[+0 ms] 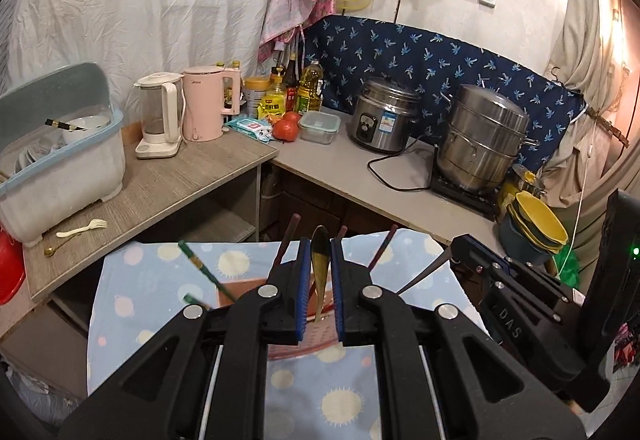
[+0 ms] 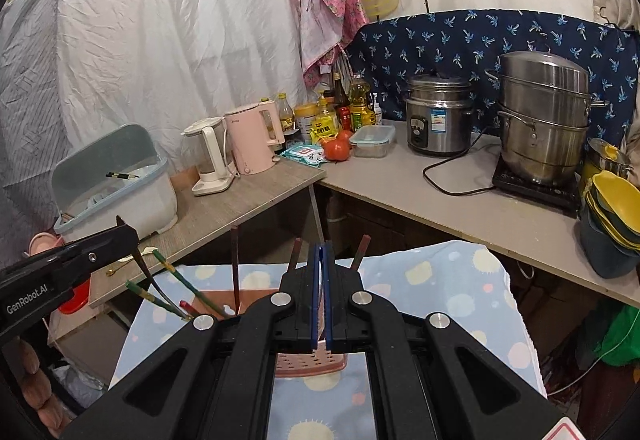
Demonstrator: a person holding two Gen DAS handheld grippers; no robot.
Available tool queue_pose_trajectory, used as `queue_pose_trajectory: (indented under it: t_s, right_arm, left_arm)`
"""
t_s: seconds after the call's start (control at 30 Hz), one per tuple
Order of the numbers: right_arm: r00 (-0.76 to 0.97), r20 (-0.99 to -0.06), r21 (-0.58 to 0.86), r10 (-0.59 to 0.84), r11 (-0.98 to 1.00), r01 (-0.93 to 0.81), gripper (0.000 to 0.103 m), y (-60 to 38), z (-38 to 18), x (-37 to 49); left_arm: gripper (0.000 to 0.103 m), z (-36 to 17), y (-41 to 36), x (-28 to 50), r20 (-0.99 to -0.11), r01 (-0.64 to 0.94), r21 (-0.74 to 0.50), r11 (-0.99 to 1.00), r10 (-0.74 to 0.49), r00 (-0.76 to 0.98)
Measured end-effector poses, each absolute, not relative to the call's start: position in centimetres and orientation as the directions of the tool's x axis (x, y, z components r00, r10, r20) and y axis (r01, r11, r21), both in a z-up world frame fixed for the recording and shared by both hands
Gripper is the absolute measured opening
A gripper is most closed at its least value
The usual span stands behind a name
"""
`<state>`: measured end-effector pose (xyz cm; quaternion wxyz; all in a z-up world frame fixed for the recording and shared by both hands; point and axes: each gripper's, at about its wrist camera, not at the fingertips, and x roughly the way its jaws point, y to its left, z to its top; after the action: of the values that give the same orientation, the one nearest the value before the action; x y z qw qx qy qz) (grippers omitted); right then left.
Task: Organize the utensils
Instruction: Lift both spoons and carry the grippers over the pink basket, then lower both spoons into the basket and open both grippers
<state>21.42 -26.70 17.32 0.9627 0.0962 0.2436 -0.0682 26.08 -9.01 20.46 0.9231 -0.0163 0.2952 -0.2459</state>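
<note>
Left gripper (image 1: 321,272) pinches upright dark metal spoon (image 1: 320,260), directly above pink perforated plastic holder (image 1: 298,348); right gripper (image 2: 322,288) is pressed together, empty.

The left tongs (image 1: 321,280) are hiding the bottom of the spoon (image 1: 320,260) and most of the pink holder (image 1: 316,350). The right tongs (image 2: 322,294) are covering the bottoms of the chopsticks (image 2: 295,254), so their ends are not showing. The red bowl (image 1: 10,272) is getting cut off by the picture's left edge.
</note>
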Motion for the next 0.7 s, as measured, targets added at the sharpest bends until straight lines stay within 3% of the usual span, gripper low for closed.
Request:
queue_pose_trajectory:
  t_s: [0.3,0.7]
  right_arm:
    - [0.835,-0.543,0.123,-0.089,0.975,0.183,0.002,-26.6,14.0,26.2]
    - [0.802,-0.594,0.121,-0.068,0.978,0.172,0.005,-26.2,10.3,28.7]
  left_arm:
    - [0.007,15.8,-10.6,30.6,-0.61,0.401,-0.146,0.905,-0.401,0.683]
    - [0.005,12.5,-11.0,32.1,-0.642,0.373,-0.143,0.917,-0.373,0.67]
